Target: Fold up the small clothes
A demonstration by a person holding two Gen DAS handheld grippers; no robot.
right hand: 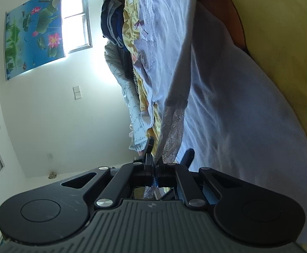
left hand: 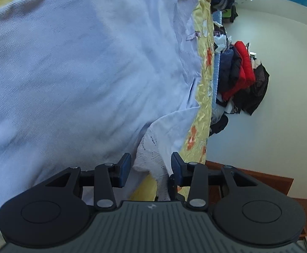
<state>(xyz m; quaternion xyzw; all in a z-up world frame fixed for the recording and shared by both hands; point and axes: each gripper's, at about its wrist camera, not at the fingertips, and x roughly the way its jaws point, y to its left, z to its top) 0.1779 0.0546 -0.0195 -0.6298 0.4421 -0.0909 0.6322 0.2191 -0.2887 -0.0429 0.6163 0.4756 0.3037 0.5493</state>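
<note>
A pale lilac garment (left hand: 86,67) with white lace trim (left hand: 149,156) lies spread on a yellow floral bedsheet (left hand: 204,84). My left gripper (left hand: 151,166) is open, its jaws on either side of the lace edge at the garment's lower corner. In the right wrist view the same lilac garment (right hand: 227,105) fills the right side. My right gripper (right hand: 153,158) is shut on the garment's lace-trimmed edge (right hand: 172,130), which runs up from between the closed fingers.
A pile of dark, red and blue clothes (left hand: 240,71) lies at the bed's far edge. A wooden bed frame (left hand: 259,181) shows at lower right. In the right wrist view stand a lotus poster (right hand: 33,33), a bright window (right hand: 77,19) and stacked clothes (right hand: 113,21).
</note>
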